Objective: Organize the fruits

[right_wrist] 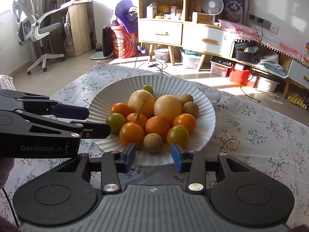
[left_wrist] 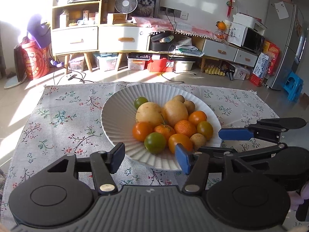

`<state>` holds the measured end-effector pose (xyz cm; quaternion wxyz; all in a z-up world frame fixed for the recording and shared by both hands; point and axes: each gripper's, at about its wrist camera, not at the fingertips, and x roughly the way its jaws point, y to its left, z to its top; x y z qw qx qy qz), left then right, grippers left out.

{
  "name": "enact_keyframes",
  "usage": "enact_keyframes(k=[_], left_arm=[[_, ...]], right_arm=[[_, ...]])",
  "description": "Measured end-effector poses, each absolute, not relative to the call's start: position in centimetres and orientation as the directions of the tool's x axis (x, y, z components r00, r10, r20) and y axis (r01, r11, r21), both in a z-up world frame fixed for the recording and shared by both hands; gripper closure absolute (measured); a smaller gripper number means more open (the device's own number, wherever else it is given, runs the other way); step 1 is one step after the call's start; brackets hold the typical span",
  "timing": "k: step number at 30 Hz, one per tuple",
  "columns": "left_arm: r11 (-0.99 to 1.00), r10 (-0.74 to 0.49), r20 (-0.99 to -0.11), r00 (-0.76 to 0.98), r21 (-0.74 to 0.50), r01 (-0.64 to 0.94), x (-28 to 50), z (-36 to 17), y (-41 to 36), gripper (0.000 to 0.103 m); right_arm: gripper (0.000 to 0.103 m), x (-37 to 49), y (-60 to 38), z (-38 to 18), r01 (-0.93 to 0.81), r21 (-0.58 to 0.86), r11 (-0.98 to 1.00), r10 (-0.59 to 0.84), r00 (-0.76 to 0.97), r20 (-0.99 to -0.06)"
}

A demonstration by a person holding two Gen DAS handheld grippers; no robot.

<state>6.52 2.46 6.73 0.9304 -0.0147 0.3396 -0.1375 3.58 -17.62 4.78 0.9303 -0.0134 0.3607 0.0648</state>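
Observation:
A white ribbed plate (left_wrist: 115, 112) (right_wrist: 204, 114) sits on the floral cloth and holds a pile of fruit: two large yellow fruits (left_wrist: 148, 114) (right_wrist: 167, 106), small oranges (left_wrist: 185, 128) (right_wrist: 156, 126), green ones (left_wrist: 155, 142) (right_wrist: 115, 121) and brown longans (left_wrist: 198, 140) (right_wrist: 152, 142). My left gripper (left_wrist: 149, 157) is open and empty at the plate's near rim; it shows in the right wrist view (right_wrist: 96, 121) at the plate's left edge. My right gripper (right_wrist: 153, 155) is open and empty, its fingers either side of a longan; it shows in the left wrist view (left_wrist: 238, 133) by the plate's right rim.
The floral cloth (left_wrist: 63, 119) (right_wrist: 260, 135) covers the table. Beyond the far edge are a floor, wooden cabinets (left_wrist: 77, 36), a fan (left_wrist: 126, 2), storage boxes, an office chair (right_wrist: 32, 25) and a fridge (left_wrist: 287, 44).

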Motion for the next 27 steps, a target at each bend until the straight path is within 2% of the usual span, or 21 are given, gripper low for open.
enact_keyframes(k=[4, 8, 9, 18, 27], left_arm=[[0.965, -0.257, -0.621, 0.74, -0.127, 0.228, 5.9, 7.3, 2.7, 0.038], [0.97, -0.24, -0.622, 0.745, -0.133, 0.201, 5.1, 7.8, 3.0, 0.024], [0.971, -0.237, -0.627, 0.742, -0.134, 0.198, 4.8, 7.9, 3.1, 0.022], [0.984, -0.179, -0.658, 0.732, -0.108, 0.144, 2.4, 8.9, 3.0, 0.008], [0.991, -0.129, -0.672, 0.729, -0.073, 0.109, 0.8, 10.0, 2.6, 0.008]], right_arm=[[0.048, 3.1, -18.2, 5.4, -0.119, 0.055, 0.991, 0.125, 0.737, -0.664], [0.038, 2.5, -18.5, 5.8, -0.113, 0.069, 0.991, 0.13, 0.734, -0.667], [0.034, 2.4, -18.6, 6.0, -0.11, 0.072, 0.991, 0.13, 0.733, -0.667], [0.019, 0.7, -19.8, 7.2, -0.011, 0.087, 0.996, 0.068, 0.715, -0.695], [0.008, -1.1, -19.8, 7.9, 0.07, 0.054, 0.996, -0.007, 0.67, -0.742]])
